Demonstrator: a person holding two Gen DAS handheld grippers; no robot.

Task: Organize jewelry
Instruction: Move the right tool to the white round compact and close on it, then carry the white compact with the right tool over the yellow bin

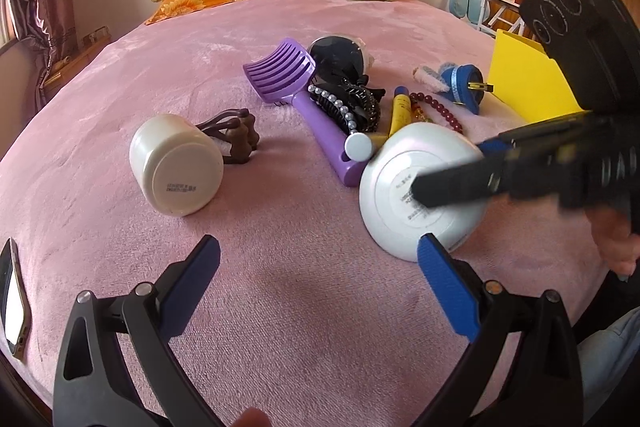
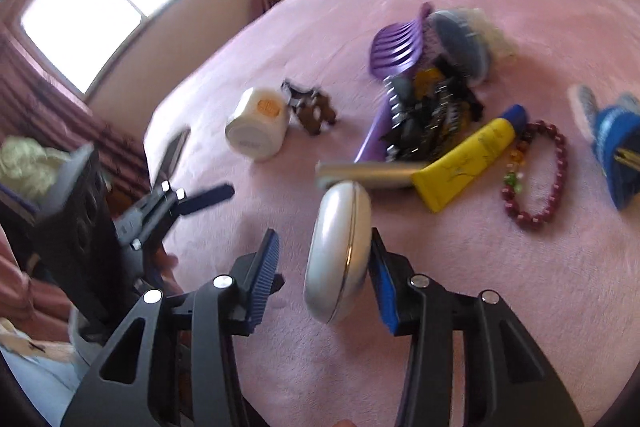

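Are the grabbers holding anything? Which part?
Nothing is gripped yet. The right gripper straddles the white round case across its two faces, with one pad apart from it. The left gripper is empty.

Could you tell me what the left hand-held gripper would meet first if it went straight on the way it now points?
Probably bare pink bedspread: the left hand-held gripper aims between the white jar and white round case, though depth is unclear.

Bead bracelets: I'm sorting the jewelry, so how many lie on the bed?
2: a dark red bead bracelet right of the yellow tube, and a pearl strand on the black hair clips. The pile may hide others.
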